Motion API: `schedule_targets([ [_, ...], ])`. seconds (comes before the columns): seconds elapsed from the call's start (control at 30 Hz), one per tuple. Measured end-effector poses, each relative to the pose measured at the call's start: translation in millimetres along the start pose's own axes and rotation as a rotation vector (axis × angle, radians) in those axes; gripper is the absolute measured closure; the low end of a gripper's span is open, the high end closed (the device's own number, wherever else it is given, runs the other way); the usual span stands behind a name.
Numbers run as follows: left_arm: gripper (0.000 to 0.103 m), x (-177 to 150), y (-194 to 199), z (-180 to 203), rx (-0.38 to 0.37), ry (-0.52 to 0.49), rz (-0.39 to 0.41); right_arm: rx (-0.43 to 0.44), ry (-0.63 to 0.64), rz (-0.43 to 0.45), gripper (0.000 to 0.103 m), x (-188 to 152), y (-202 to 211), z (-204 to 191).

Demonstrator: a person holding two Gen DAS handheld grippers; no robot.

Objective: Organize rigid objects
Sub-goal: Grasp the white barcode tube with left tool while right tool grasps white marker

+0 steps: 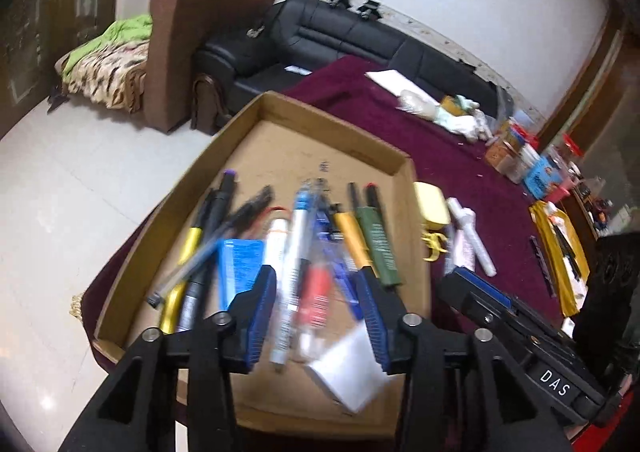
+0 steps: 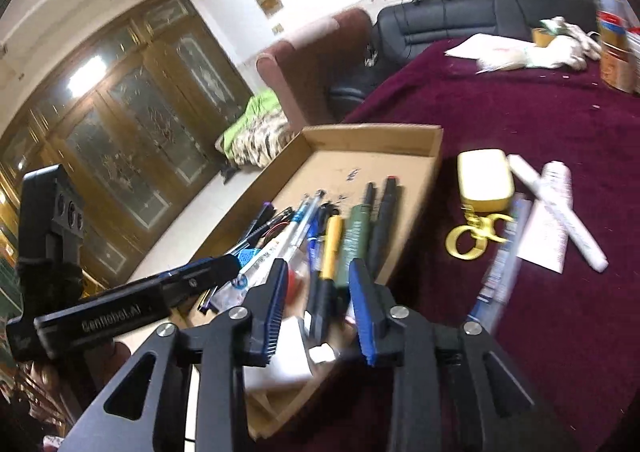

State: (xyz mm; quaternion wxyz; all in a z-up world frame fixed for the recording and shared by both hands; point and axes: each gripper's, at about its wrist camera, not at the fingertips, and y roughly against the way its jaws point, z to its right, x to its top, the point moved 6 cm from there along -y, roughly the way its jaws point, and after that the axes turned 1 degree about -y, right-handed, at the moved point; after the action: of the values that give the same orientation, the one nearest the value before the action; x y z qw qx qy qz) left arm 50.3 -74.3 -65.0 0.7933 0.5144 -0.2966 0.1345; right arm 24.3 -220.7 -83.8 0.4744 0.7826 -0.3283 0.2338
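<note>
I have both grippers over the cardboard tray (image 1: 276,107) on the maroon-covered desk (image 1: 460,155), where the pens and markers (image 1: 296,236) lie in a loose row. My left gripper (image 1: 316,312) has its jaws spread, pinching nothing, and my right gripper (image 2: 318,308) likewise stands parted and empty. A yellow case (image 2: 484,179) and a white marker (image 2: 560,211) lie on the cloth just beside the tray.

Pens (image 1: 280,248) lie side by side in the cardboard tray (image 1: 340,123) on the cloth-covered table (image 1: 460,155). Right of the tray lie a case (image 2: 484,179), then 2 markers (image 2: 560,211). A sofa (image 1: 352,39) stands far behind.
</note>
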Motion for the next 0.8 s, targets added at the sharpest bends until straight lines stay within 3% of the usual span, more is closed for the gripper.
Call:
schedule_targets([
  [0.1, 0.053, -6.6, 4.0, 28.1, -0.027, -0.05, -0.006, 0.003, -0.042, 0.033, 0.067, -7.7, 29.8, 27.1],
  [0.2, 0.052, -14.4, 2.3, 52.6, -0.057, -0.082, -0.03, -0.046, -0.078, 0.054, 0.067, -8.7, 55.8, 62.0],
  [0.37, 0.052, -28.2, -1.9, 90.8, -0.075, -0.142, -0.066, -0.12, -0.075, 0.057, 0.062, 13.0, 79.3, 105.9],
  [0.57, 0.051, -30.0, -9.5, 110.5, -0.075, -0.174, -0.095, -0.222, 0.024, -0.046, 0.062, 50.2, 34.6, 144.2],
  [0.67, 0.051, -30.2, -13.6, 113.4, -0.065, -0.185, -0.105, -0.238, 0.031, -0.087, 0.063, 47.4, 1.2, 163.8],
  [0.7, 0.051, -29.7, -15.9, 114.2, -0.057, -0.191, -0.11, -0.228, 0.019, -0.087, 0.065, 44.2, -3.6, 166.1],
  [0.77, 0.051, -28.9, -19.9, 115.4, -0.049, -0.2, -0.117, -0.209, -0.012, -0.112, 0.081, 33.8, -13.1, 172.9],
  [0.8, 0.051, -28.2, -22.8, 117.7, -0.047, -0.206, -0.122, -0.22, 0.001, -0.111, 0.083, 31.7, -12.7, 173.2],
])
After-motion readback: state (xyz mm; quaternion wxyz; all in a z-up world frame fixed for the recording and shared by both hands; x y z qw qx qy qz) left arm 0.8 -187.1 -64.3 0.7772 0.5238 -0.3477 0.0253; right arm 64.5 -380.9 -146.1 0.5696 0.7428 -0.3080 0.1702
